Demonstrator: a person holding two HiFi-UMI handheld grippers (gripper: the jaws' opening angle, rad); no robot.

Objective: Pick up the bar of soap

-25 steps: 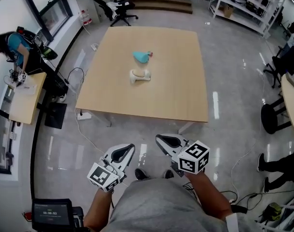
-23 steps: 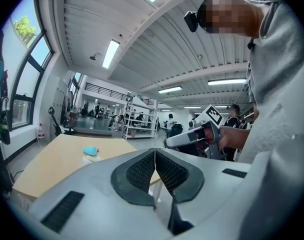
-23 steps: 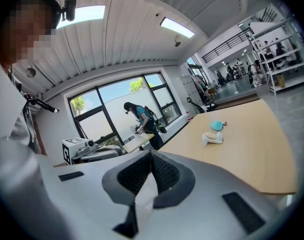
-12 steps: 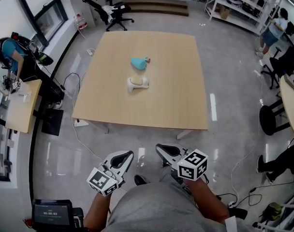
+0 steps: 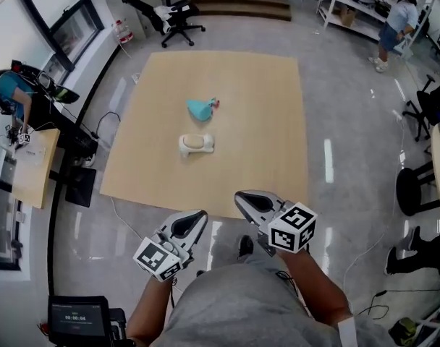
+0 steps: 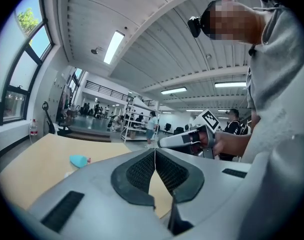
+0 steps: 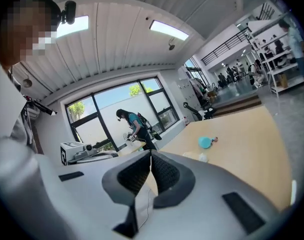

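Seen from above, a person stands just short of a square wooden table (image 5: 263,121), holding both grippers low, close to the body. The left gripper (image 5: 195,219) and the right gripper (image 5: 243,198) each have their jaws pressed fully together with nothing between them. On the table, well ahead of both, lies a cream oblong object (image 5: 196,144), probably the bar of soap, its long axis running left to right across the view. A teal object (image 5: 202,108) sits just beyond it. The cream object lies almost straight ahead of the left gripper and forward-left of the right one, so the left looks better lined up, though neither is clearly nearer.
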